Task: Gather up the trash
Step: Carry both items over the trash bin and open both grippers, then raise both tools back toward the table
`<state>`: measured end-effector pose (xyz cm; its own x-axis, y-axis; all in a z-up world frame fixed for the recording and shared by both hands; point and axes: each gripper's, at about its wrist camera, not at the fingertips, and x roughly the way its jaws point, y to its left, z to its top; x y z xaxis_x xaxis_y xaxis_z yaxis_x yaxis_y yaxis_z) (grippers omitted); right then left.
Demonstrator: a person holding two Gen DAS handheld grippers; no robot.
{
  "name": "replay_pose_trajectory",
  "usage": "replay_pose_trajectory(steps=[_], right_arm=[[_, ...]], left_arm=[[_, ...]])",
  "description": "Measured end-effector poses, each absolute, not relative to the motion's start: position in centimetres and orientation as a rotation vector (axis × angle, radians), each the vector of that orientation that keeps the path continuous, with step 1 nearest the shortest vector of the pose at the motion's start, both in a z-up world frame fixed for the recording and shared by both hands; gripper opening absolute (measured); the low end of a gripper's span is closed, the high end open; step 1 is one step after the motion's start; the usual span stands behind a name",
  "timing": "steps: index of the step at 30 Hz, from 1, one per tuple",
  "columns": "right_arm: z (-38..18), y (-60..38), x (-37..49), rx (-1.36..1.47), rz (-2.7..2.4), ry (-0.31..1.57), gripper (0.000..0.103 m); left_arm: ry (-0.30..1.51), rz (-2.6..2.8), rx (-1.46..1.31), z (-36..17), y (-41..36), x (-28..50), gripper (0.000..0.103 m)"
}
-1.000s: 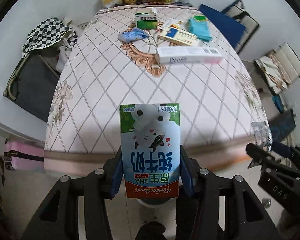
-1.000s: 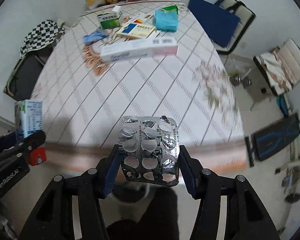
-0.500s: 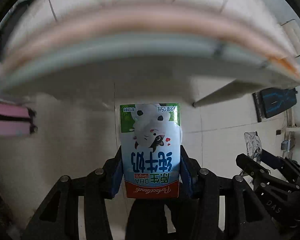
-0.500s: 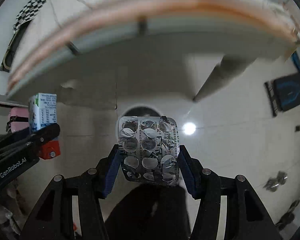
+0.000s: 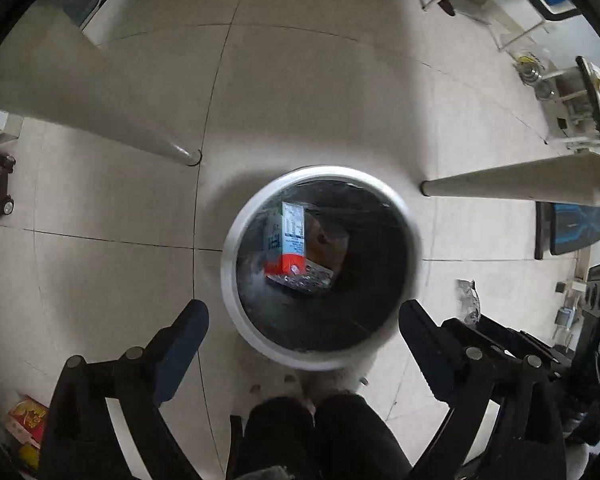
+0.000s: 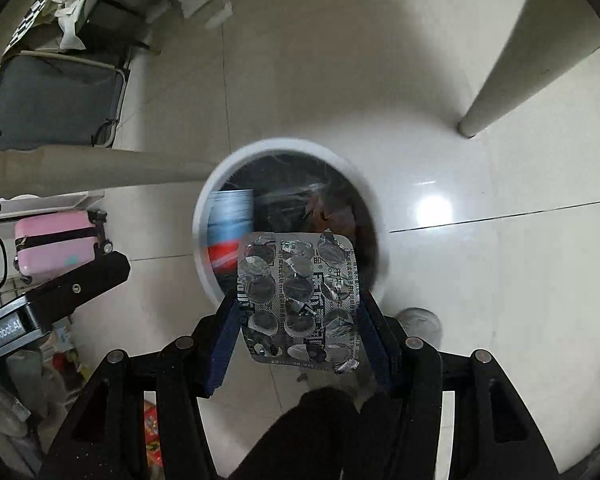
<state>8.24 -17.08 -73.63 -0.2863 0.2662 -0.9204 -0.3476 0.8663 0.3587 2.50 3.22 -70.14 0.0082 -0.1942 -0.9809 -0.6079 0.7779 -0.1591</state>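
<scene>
**Two grippers over the bin: one empty, one loaded**

From my left wrist view, the left gripper (image 5: 304, 316) hangs over the white trash bin (image 5: 229, 256) with its fingers spread wide and nothing between them. The milk carton (image 5: 284, 240) lies inside the bin on a foil sheet; the dark liner hides whatever sits beneath. From my right wrist view, the right gripper (image 6: 298, 304) is clamped on the blister pack (image 6: 298, 300) above the bin rim (image 6: 204, 216). The carton (image 6: 230, 228) appears there only as a blur.
</scene>
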Motion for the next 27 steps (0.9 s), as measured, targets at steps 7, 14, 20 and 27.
replay_pose_trajectory(steps=[7, 14, 20, 27], right_arm=[[-77.6, -17.1, 7.4, -0.096, 0.587, 1.765, 0.103], [-72.8, -16.7, 6.7, -0.247, 0.562, 1.654, 0.103], [-66.8, -15.8, 6.2, -0.376, 0.507, 1.592, 0.103], [-56.3, -16.1, 5.5, -0.394, 0.494, 1.553, 0.103]], left_arm=[[1.501, 0.471, -0.54, -69.0, 3.3, 0.6, 0.097], [1.521, 0.527, -0.42, -65.6, 3.4, -1.0, 0.097], [1.537, 0.539, -0.404, -61.0, 2.6, -2.3, 0.097], [1.531, 0.502, -0.426, -52.6, 1.2, -3.1, 0.097]])
